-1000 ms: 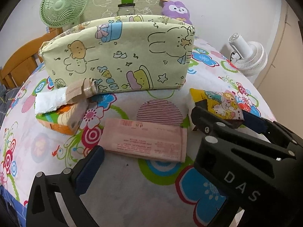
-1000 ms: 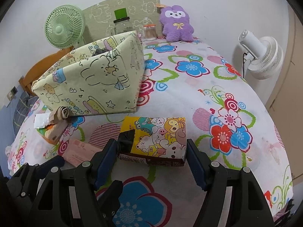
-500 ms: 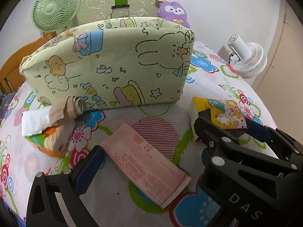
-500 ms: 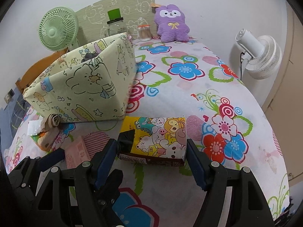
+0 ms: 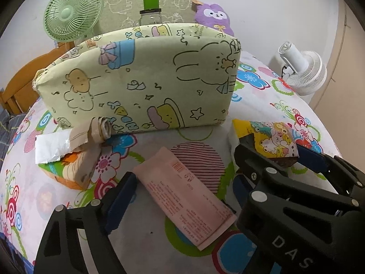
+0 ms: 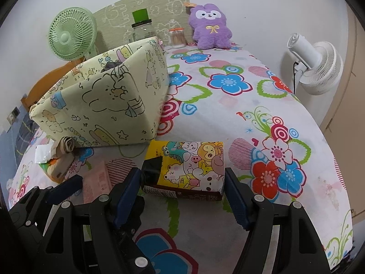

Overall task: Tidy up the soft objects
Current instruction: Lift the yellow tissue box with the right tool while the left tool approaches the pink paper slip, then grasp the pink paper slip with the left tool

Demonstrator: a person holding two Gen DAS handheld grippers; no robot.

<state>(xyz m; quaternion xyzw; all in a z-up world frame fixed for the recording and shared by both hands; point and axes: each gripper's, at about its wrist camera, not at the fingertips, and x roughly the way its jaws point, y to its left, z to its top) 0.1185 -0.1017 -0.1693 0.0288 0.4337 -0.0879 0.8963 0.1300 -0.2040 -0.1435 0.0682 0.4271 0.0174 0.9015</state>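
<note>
A pink flat pack lies slanted on the flowered cloth between the fingers of my left gripper. Its jaws are closing, and the left pad is still just clear of the pack. The right finger is mostly hidden under the other gripper. My right gripper is shut on a yellow cartoon tissue pack, with a pad against each side. In the left wrist view this right gripper and the yellow pack sit at the right. A pale green cartoon-print fabric box stands open-topped just behind them.
An orange-and-green tissue pack with white tissue pulled out and a beige roll lie left of the pink pack. At the back are a purple plush, jars and a green fan. A white fan stands beyond the right edge.
The pink pack has gone from lying crosswise to slanting between the left fingers, and the left pad has come inward. The yellow pack has stayed in the right jaws.
</note>
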